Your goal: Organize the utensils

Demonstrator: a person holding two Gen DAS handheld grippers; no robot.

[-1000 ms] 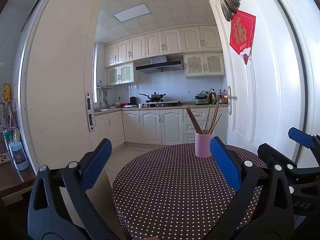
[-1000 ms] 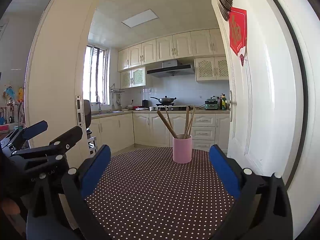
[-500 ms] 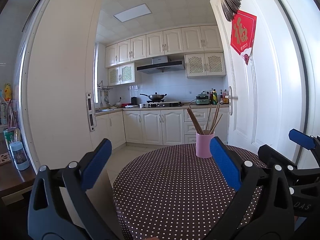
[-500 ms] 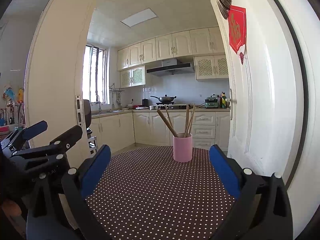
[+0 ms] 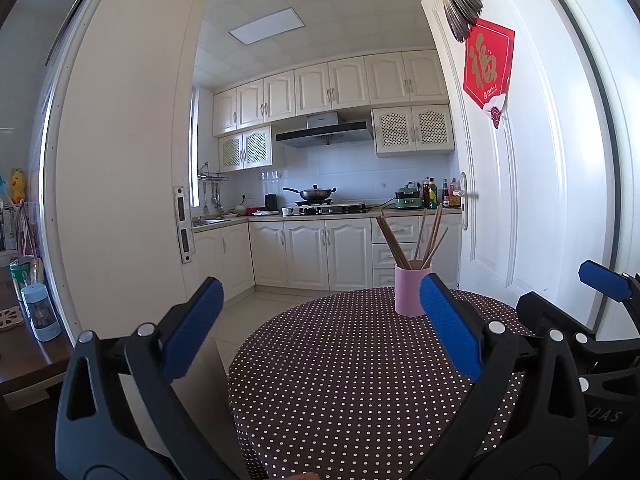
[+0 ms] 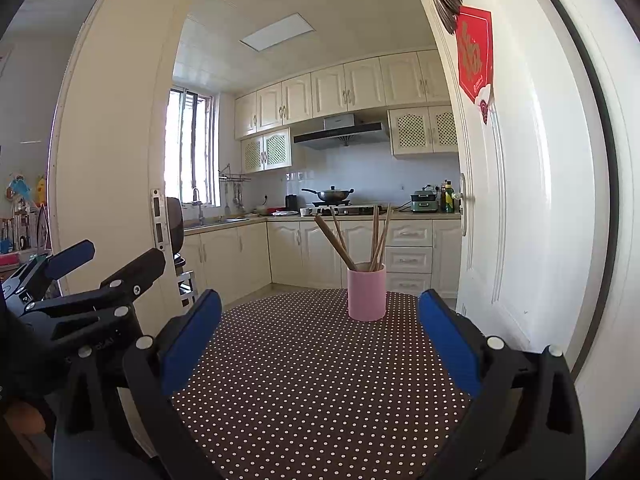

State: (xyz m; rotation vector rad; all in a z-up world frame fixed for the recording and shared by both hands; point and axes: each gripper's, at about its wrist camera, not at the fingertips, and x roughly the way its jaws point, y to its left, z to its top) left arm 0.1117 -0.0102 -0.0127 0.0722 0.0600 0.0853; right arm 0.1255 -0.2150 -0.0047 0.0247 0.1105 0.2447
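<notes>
A pink cup (image 5: pixel 409 292) (image 6: pixel 366 293) stands upright at the far side of a round table with a brown, white-dotted cloth (image 5: pixel 352 376) (image 6: pixel 320 376). Several wooden chopsticks (image 5: pixel 394 242) (image 6: pixel 335 241) lean in it. My left gripper (image 5: pixel 320 320) is open above the near part of the table, nothing between its blue pads. My right gripper (image 6: pixel 320 324) is open too, held beside it, short of the cup. Each gripper shows at the edge of the other's view: the right one (image 5: pixel 580 312) and the left one (image 6: pixel 92 272).
An open white door (image 5: pixel 520 160) (image 6: pixel 520 184) with a red paper sign (image 5: pixel 486 68) stands right of the table. A door frame (image 5: pixel 120 200) is on the left. Behind lies a kitchen with cabinets and a wok on the stove (image 5: pixel 314 193). A blue bottle (image 5: pixel 40 312) sits on a wooden side table.
Both views have shifted only slightly; the cup sits a little lower and further right in frame. Both grippers stay open and empty.
</notes>
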